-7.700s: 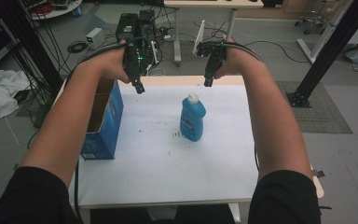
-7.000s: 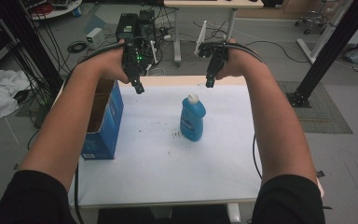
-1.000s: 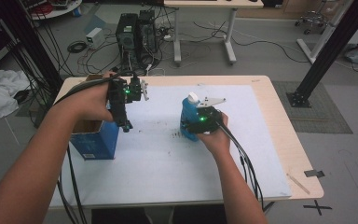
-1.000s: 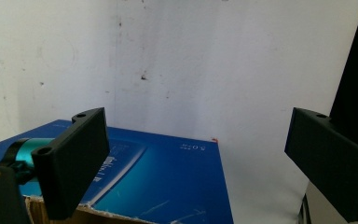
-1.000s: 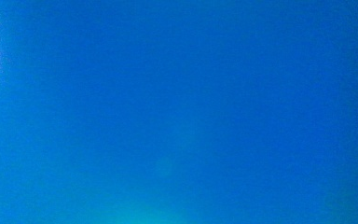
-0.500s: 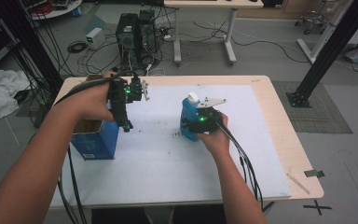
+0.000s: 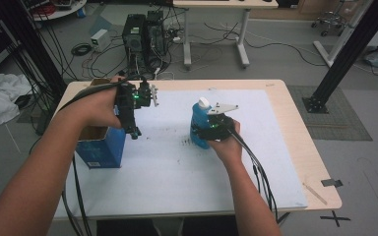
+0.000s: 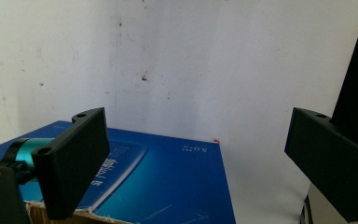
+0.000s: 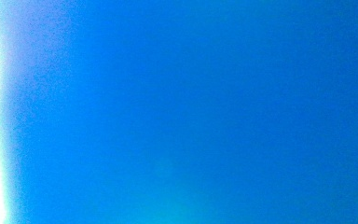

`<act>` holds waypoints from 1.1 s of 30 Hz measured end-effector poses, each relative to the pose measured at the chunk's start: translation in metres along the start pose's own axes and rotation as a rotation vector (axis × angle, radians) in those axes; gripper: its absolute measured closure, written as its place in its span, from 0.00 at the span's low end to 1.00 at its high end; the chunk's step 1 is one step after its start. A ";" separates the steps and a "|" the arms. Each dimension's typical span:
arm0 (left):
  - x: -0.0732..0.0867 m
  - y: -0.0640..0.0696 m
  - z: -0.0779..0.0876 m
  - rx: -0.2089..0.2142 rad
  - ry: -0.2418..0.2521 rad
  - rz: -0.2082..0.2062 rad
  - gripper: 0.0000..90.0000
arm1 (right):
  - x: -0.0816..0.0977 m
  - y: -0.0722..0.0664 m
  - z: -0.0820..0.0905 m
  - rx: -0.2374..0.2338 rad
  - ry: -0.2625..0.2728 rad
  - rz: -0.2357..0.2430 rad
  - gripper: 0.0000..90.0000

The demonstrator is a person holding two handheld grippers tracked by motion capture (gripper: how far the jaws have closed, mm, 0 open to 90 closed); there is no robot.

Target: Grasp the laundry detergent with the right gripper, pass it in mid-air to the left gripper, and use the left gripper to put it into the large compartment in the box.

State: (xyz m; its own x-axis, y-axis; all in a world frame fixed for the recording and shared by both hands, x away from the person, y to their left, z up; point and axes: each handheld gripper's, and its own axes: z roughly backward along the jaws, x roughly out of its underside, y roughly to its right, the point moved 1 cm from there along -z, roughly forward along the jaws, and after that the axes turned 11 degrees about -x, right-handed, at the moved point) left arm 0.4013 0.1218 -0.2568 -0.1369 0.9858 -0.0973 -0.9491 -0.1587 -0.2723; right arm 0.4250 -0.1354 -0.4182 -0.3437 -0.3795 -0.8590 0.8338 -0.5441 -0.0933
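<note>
Currently your right tongs [image 7: 204, 129] have just been closing around the blue bottle [image 7: 198, 123], which stands upright mid-bench [image 7: 275, 147]; a firm clamp cannot be confirmed. Your left tongs [image 7: 134, 132] hang apart over the open blue box [image 7: 98, 147]. Lifting and boxing the bottle remain.

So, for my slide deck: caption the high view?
Right claw at blue plastic bottle; left claw above blue cardboard box.
</note>
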 end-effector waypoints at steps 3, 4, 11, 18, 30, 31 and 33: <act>0.000 -0.001 -0.001 -0.001 -0.003 -0.001 0.07 | 0.000 -0.001 0.000 -0.001 0.010 0.007 0.41; 0.000 -0.001 -0.001 -0.001 -0.003 -0.001 0.07 | 0.000 -0.001 0.000 -0.001 0.010 0.007 0.41; 0.000 -0.001 -0.001 -0.001 -0.002 0.000 0.07 | -0.001 -0.002 0.001 -0.002 0.014 0.012 0.45; 0.000 0.000 0.000 0.000 0.001 -0.003 0.07 | 0.001 -0.001 0.001 -0.016 0.027 0.003 0.50; -0.004 0.002 0.001 0.003 0.003 -0.007 0.07 | 0.001 -0.001 0.004 -0.048 0.033 -0.001 0.52; -0.004 0.001 0.001 0.001 0.000 -0.008 0.07 | 0.001 -0.001 0.005 -0.054 0.036 -0.001 0.52; -0.004 0.001 0.002 0.001 0.004 -0.004 0.07 | 0.001 -0.001 0.007 -0.062 0.037 0.008 0.52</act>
State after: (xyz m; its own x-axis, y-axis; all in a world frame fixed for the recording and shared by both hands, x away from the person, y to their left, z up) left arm 0.4000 0.1183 -0.2551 -0.1318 0.9862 -0.0998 -0.9499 -0.1545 -0.2717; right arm 0.4209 -0.1398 -0.4152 -0.3219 -0.3546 -0.8779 0.8620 -0.4932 -0.1168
